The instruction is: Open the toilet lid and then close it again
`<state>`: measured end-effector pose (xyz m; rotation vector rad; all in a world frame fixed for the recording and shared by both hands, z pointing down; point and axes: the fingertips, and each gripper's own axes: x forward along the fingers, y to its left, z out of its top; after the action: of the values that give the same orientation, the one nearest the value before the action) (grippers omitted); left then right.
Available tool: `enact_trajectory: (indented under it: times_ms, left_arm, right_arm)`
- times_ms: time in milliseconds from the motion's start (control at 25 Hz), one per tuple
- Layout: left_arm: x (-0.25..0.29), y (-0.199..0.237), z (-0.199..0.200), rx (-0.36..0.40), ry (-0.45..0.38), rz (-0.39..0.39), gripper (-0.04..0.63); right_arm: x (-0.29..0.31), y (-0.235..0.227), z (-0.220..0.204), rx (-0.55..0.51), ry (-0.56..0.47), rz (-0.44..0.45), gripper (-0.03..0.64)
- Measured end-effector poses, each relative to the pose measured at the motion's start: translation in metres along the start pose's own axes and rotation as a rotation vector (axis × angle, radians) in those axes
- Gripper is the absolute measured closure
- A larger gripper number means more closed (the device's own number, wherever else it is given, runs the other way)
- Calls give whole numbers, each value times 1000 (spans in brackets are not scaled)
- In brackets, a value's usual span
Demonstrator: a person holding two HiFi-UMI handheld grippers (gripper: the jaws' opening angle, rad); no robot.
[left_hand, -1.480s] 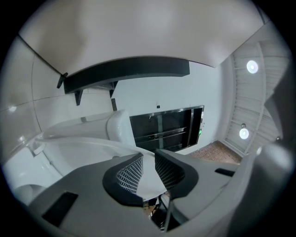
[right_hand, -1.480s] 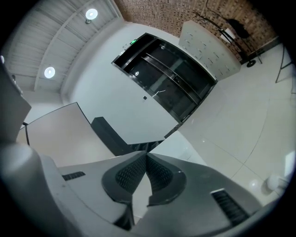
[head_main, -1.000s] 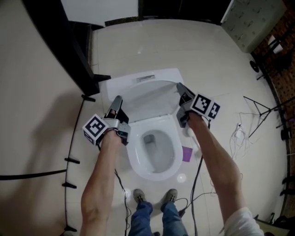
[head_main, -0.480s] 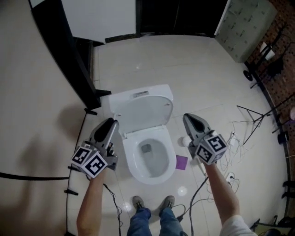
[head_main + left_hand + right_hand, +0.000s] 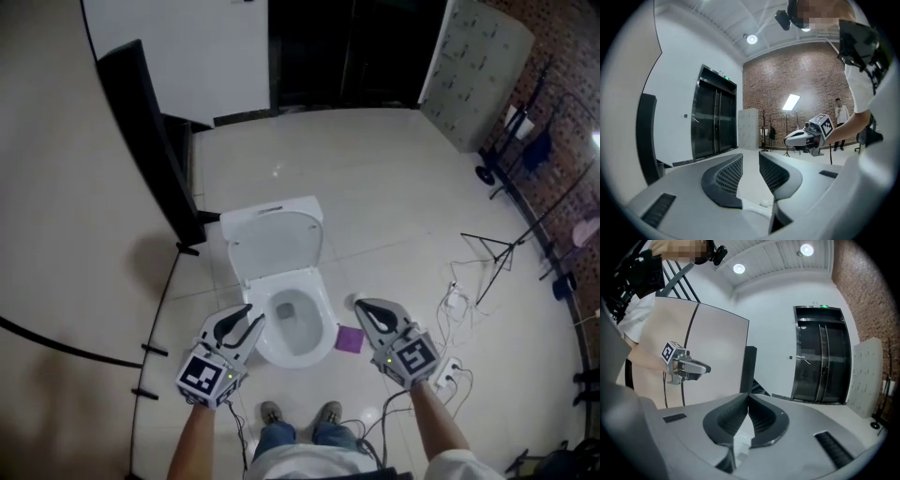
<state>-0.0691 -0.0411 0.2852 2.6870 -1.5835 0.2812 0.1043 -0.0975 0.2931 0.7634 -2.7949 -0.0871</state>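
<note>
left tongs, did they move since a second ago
Yes: the left tongs drew back from beside the raised toilet lid to the left front of the bowl; jaws just opened, nothing between them.

The toilet lid [image 5: 278, 242] is gleaming smooth, glossy white, and the pale floor [image 5: 375, 178] is shining. The left hand-held gripper [image 5: 750, 157] and right hand-held gripper [image 5: 747, 397] are showing matt grey plastic with ribbed dark pads. The brick wall [image 5: 801, 79] is looking rough.

A bare studio or test hall: a toilet [image 5: 277, 240] stands alone on an open tiled floor [image 5: 375, 187], with lift doors [image 5: 820, 357], a brick wall [image 5: 801, 79], a tripod stand [image 5: 491, 255] and loose cables [image 5: 457, 298] nearby.
</note>
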Motion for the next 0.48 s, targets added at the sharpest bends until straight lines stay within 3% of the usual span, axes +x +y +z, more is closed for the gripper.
enact_trajectory:
  times_ms: [240,480]
  left_arm:
    - [-3,-62,-33,-71,93,-40,492]
    - [-5,-80,-27,-89,66,-50,492]
  right_arm:
    - [-36,28,-51,133,46,3,615]
    - [-47,35,-58,127,70,18,615]
